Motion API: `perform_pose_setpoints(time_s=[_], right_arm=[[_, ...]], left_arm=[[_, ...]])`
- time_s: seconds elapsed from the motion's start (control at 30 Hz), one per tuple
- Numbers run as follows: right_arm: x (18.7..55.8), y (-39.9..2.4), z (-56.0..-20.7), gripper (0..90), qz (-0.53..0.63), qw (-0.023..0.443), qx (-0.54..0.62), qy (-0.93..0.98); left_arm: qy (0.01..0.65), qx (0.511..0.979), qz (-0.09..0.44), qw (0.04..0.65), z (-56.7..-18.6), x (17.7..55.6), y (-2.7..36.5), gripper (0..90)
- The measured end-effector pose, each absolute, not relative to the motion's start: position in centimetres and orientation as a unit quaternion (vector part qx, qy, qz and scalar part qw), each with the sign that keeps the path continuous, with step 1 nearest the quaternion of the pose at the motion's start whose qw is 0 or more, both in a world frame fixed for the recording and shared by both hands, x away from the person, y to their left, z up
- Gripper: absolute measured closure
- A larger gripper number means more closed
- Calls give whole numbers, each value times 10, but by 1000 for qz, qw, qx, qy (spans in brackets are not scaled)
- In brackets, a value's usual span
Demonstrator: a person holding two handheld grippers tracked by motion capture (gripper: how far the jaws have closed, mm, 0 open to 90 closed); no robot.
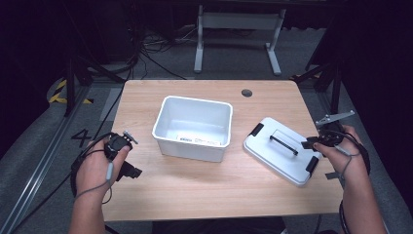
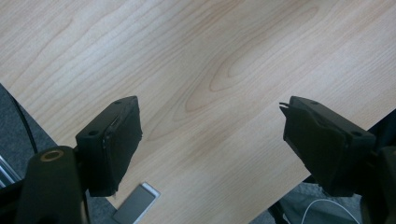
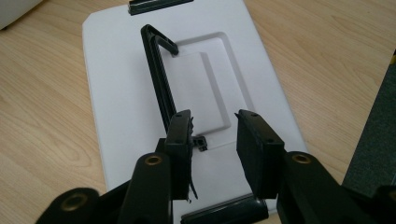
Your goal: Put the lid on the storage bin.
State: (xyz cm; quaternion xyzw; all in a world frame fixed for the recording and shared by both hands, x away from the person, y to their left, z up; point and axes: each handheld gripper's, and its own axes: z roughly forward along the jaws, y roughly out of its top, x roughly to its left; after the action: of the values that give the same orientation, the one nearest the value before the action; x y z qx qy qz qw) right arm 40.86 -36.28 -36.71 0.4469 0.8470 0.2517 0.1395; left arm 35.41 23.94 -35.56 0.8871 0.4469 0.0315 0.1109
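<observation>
Lid [image 1: 280, 148] flat on worktop [image 1: 195, 190] beside empty bin [image 1: 193, 127], handle up for grasping; right gripper [image 3: 212, 133] fingers parted over it, left gripper [image 2: 210, 140] fingers spread wide, idle.

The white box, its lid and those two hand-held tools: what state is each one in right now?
White box: open, upright, nothing inside but a label on its floor.
Lid: off the box, flat on the table, handle raised.
Left tool: open over bare wood, holding nothing.
Right tool: open over the lid, beside the handle, gripping nothing.
</observation>
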Motion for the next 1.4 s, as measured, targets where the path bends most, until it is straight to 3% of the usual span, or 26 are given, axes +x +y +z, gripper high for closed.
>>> perform_pose_setpoints(time_s=[0.43, 0.93, 1.23, 1.37, 1.4], right_arm=[[411, -332, -367, 536, 282, 141, 407, 857], [446, -287, -379, 463, 199, 118, 386, 893], [456, -283, -393, 518, 131, 91, 375, 913], [461, -281, -401, 668, 97, 80, 367, 922], [461, -281, -401, 668, 97, 80, 367, 922]], left_arm=[[439, 889, 38, 122, -350, 359, 242, 195], [457, 875, 56, 151, -339, 357, 269, 201], [461, 873, 55, 146, -339, 357, 272, 202], [459, 874, 57, 148, -341, 358, 272, 200], [459, 874, 57, 148, -341, 358, 272, 200]])
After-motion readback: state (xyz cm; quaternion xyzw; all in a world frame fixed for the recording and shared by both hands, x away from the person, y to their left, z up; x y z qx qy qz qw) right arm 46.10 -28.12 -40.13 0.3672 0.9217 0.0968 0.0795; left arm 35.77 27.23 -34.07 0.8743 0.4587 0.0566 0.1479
